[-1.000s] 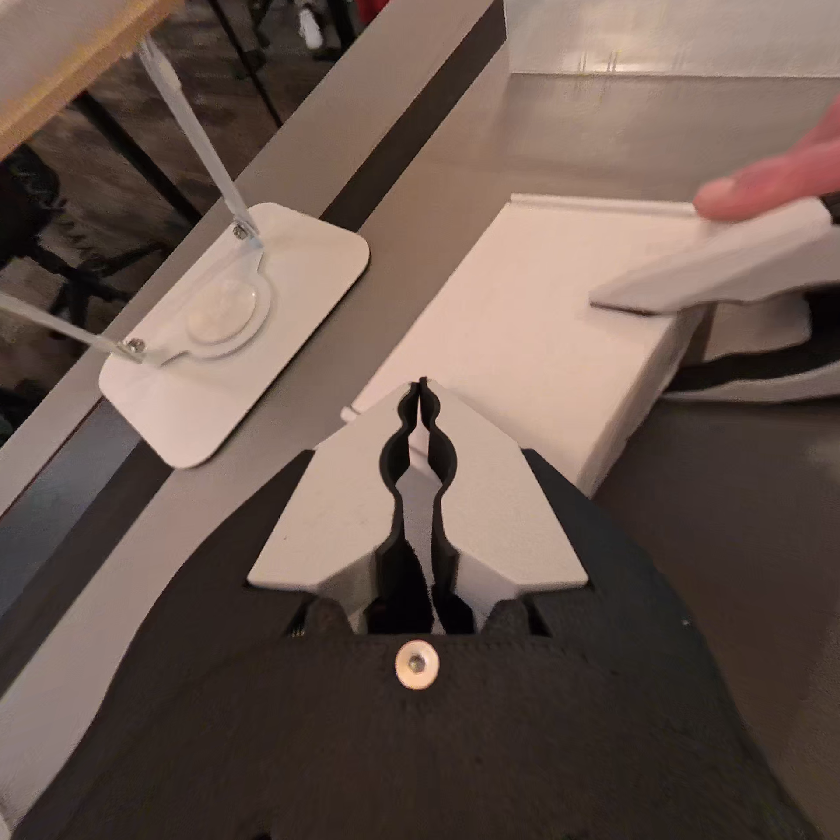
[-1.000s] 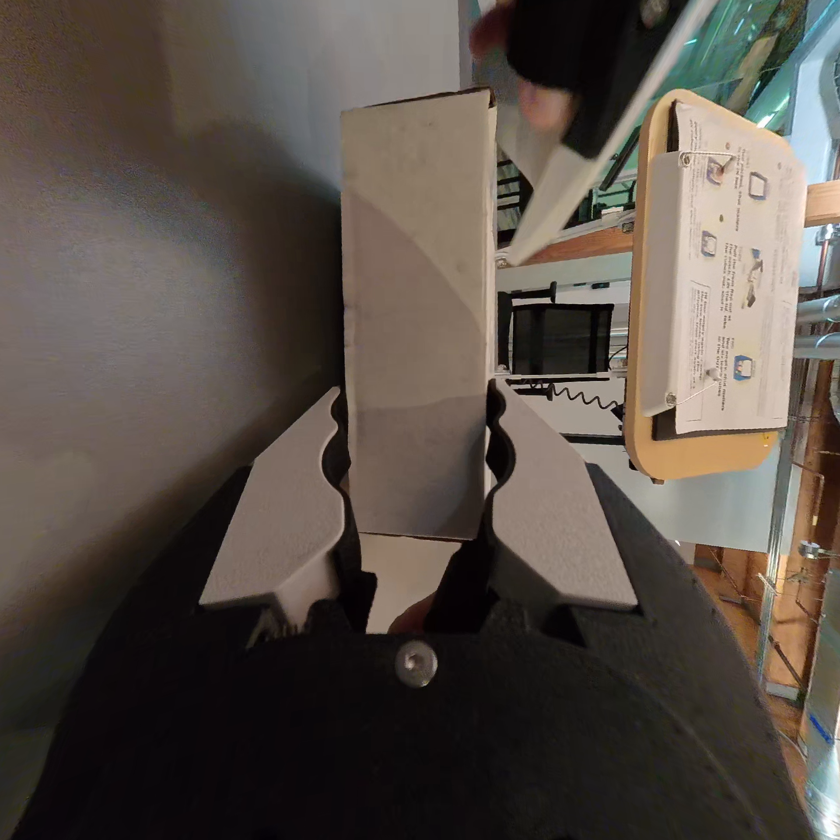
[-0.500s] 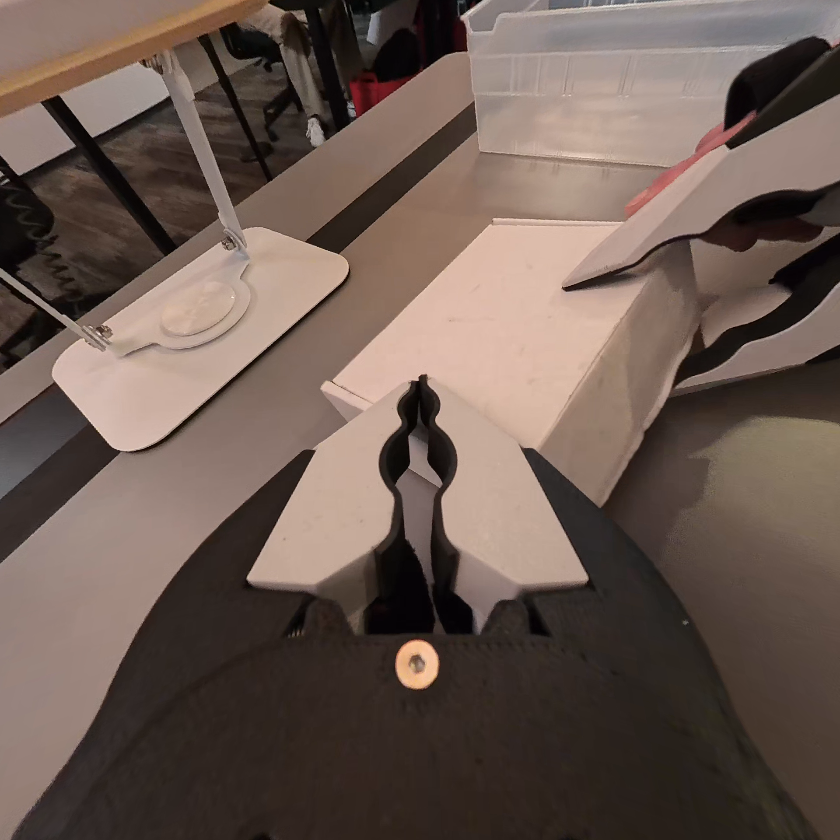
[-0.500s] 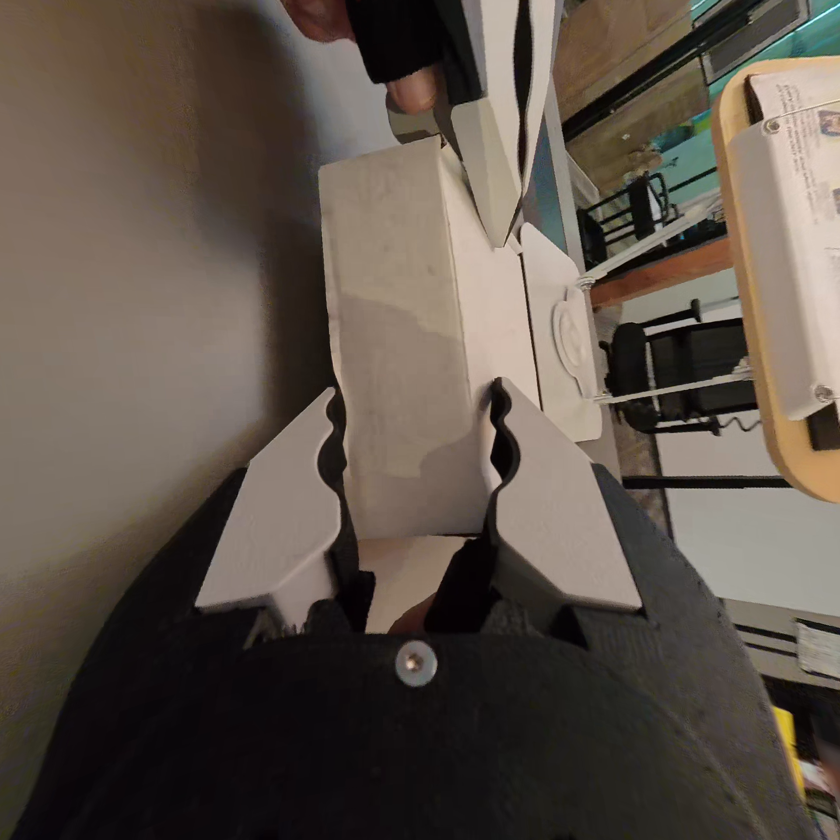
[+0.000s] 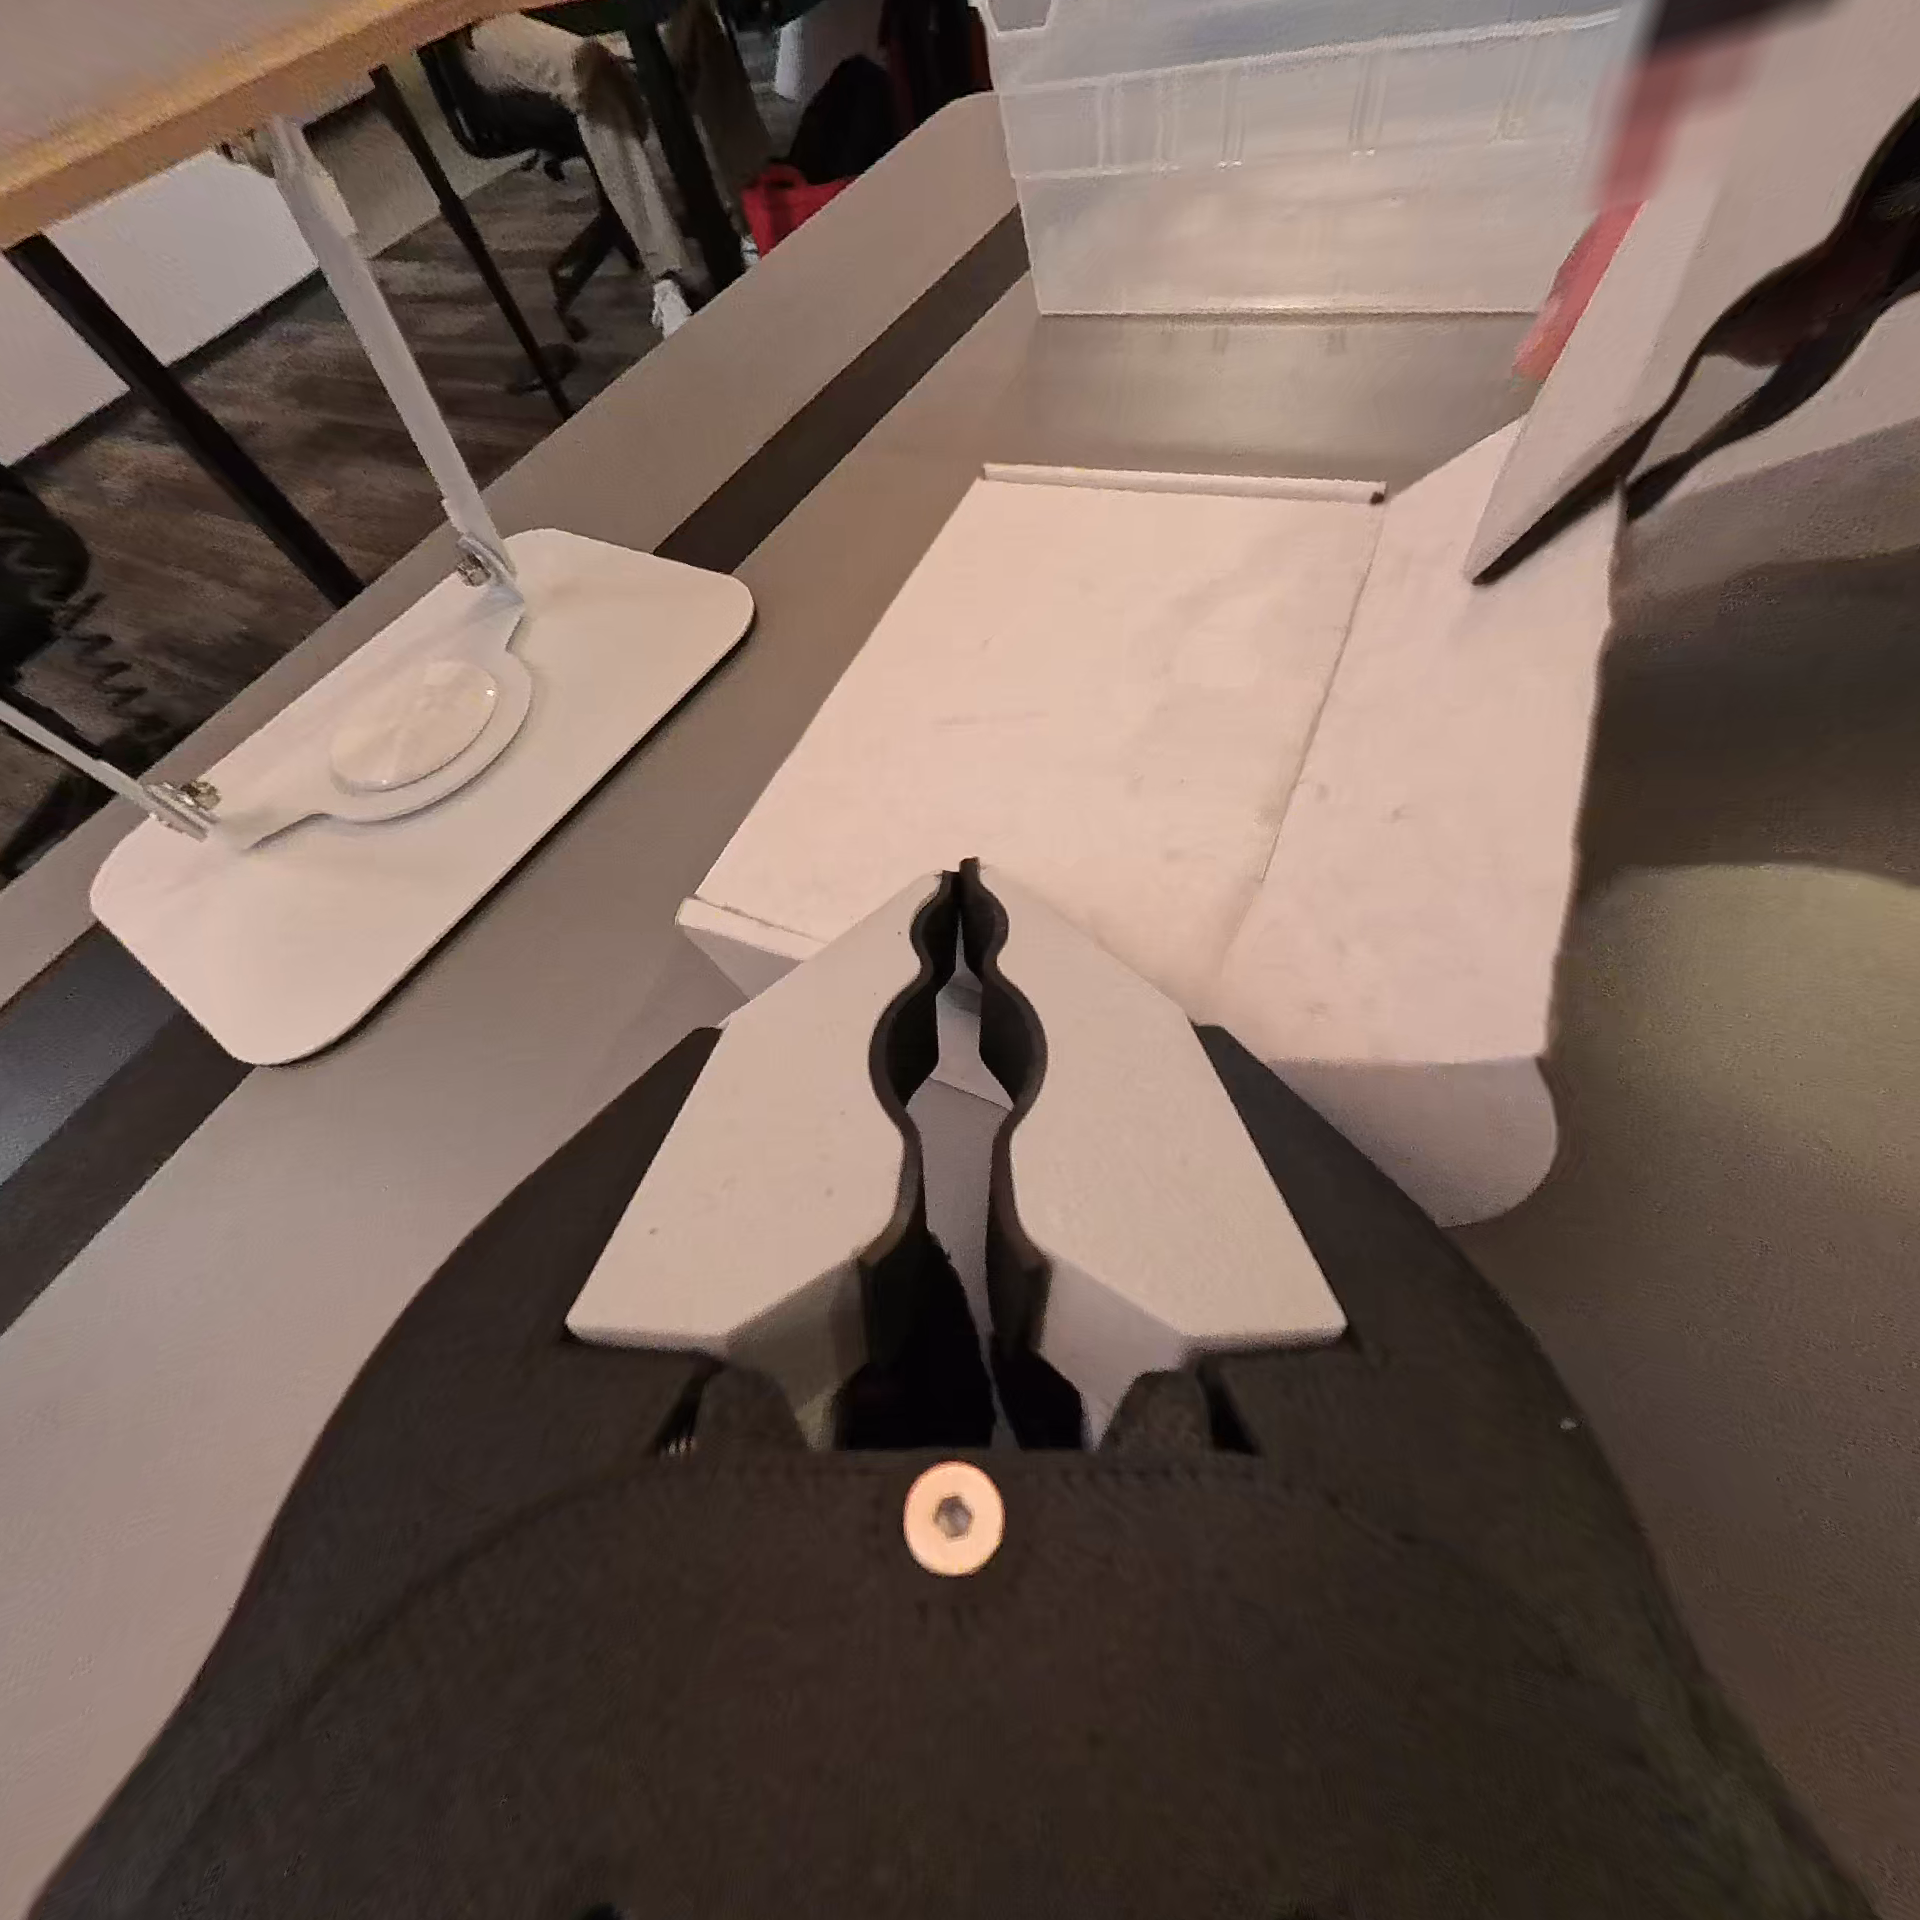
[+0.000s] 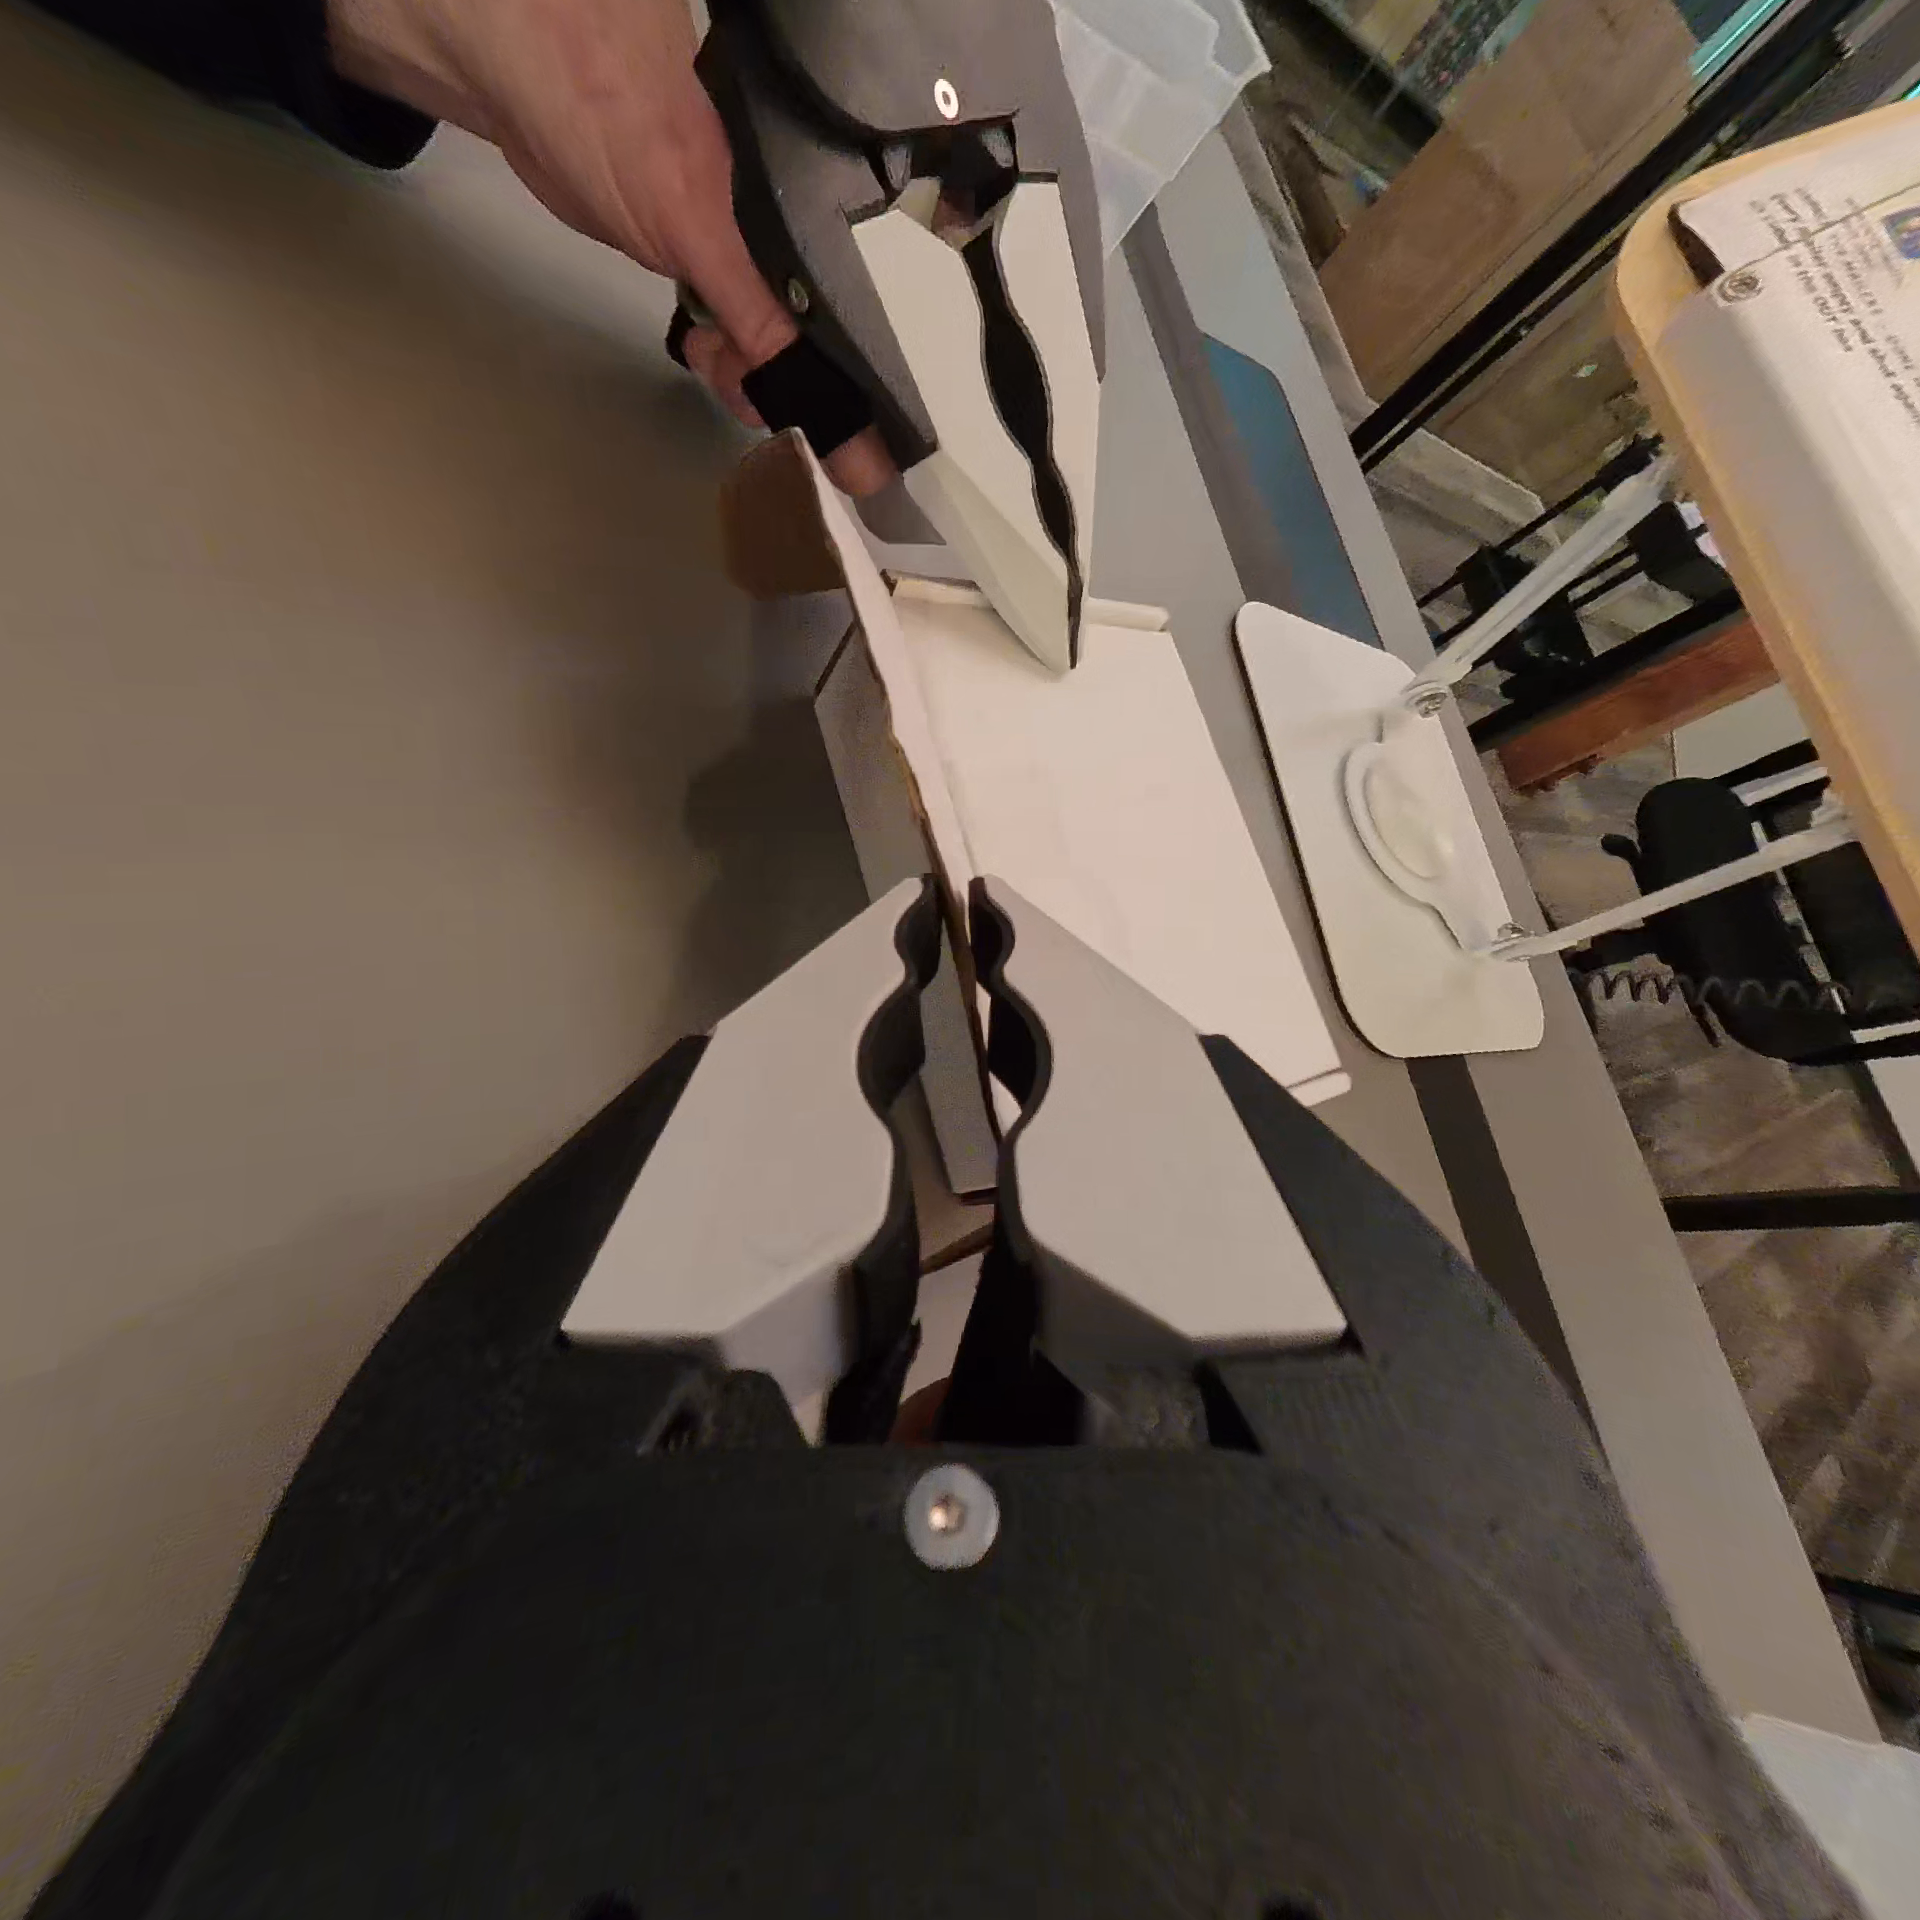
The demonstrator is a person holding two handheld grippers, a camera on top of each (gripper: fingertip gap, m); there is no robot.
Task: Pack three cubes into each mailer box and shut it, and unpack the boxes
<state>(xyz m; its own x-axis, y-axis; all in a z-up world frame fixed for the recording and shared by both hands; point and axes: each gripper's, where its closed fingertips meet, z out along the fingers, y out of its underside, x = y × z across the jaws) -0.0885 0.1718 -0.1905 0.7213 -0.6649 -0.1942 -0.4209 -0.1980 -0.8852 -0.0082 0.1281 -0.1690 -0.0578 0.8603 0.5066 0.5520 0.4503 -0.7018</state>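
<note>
A white mailer box (image 5: 1039, 707) lies on the grey table, its lid flat on top. Its front flap (image 5: 1455, 779) is swung out and up from the box. My left gripper (image 5: 961, 883) is shut and empty, with its tips over one end of the lid. It also shows in the right wrist view (image 6: 1065, 644), held by a hand, tips on the lid. My right gripper (image 6: 956, 904) is shut on the thin edge of the front flap (image 6: 894, 665). It shows at the flap's far end in the left wrist view (image 5: 1486, 566). The box's inside is hidden, and no cubes show.
A white stand base plate (image 5: 416, 790) lies left of the box near the table's edge, also in the right wrist view (image 6: 1382, 831). A clear plastic bin (image 5: 1299, 187) stands behind the box. A wooden board with papers (image 6: 1766, 416) hangs beyond the table.
My right gripper had its jaws spread around the box's front; it has closed onto the flap, which has swung out from the box. My left gripper stays shut over the lid.
</note>
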